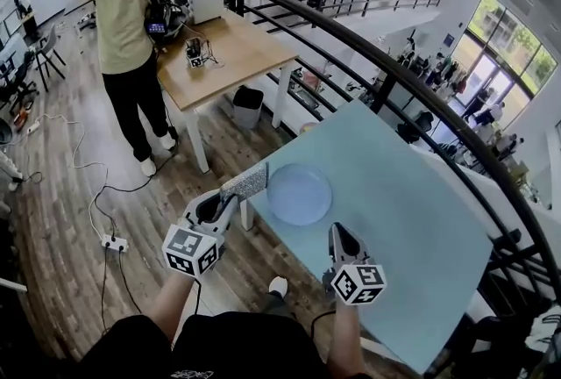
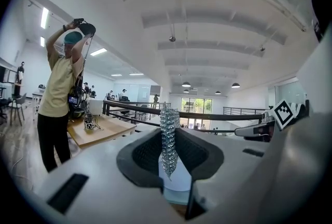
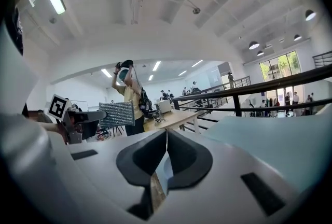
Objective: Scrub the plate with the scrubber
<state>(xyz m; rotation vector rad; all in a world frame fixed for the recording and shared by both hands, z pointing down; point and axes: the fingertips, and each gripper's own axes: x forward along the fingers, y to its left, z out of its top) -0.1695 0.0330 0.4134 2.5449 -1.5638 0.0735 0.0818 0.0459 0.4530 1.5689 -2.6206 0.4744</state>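
A round pale-blue plate lies near the left corner of the light-blue table. The scrubber is a grey, glittery flat pad, and my left gripper is shut on it just left of the plate, over the table's edge. In the left gripper view the scrubber stands edge-on between the closed jaws. My right gripper hovers over the table just below and right of the plate, shut with nothing in it. The right gripper view shows its jaws meeting, and the scrubber off to the left.
A person stands beside a wooden table at the far left. A dark curved railing runs behind the blue table. A grey bin and a power strip with cables sit on the wood floor.
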